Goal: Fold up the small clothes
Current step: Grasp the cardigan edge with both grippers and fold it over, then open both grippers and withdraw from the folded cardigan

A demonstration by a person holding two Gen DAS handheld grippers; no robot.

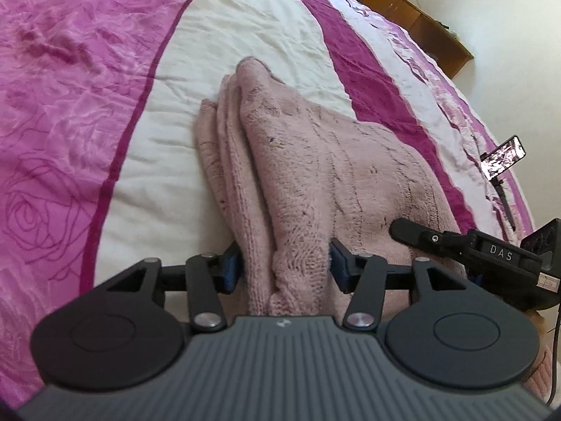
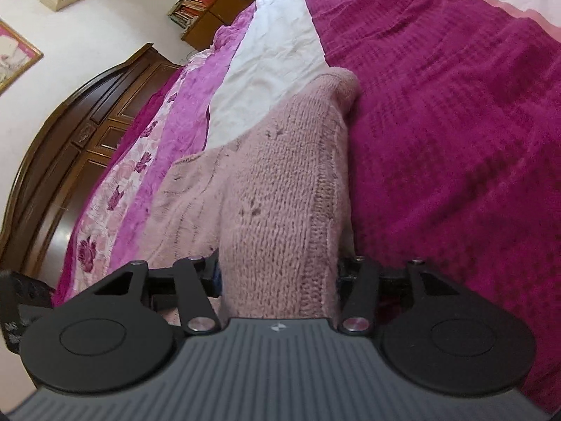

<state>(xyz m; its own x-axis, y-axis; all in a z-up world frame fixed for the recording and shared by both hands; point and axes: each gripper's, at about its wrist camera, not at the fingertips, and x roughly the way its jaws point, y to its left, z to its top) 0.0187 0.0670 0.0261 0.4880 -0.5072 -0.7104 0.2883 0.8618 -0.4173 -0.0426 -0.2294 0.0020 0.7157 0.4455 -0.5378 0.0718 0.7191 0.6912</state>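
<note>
Presently, 1 garment is under handling: a pink knitted sweater (image 1: 315, 161), laid on a bedspread (image 1: 87, 87) striped in magenta and white. The knit is seen stacked in several layers along its left side in the left wrist view, so at least 1 fold is judged complete.

The left gripper (image 1: 285, 263) is closed on a bunched near edge of the sweater, both blue pads pressed into the wool. The right gripper (image 2: 277, 273) is likewise clamped on a thick fold of the same garment, with knit filling the whole gap between its fingers; its pads are largely hidden by the wool. In the left wrist view the right gripper's body is seen just beside the left, over the near part of the garment.

The far end of the sweater rests on the bedspread, while the near edge appears raised in both grips. A further fold, or a lowering and flattening of the held edge, is judged to remain. No other garments are visible, so the count left cannot be told.

No containers are seen; nothing is held in a basket or box. A phone on a stand (image 1: 503, 156) is noted at the bed's edge.
</note>
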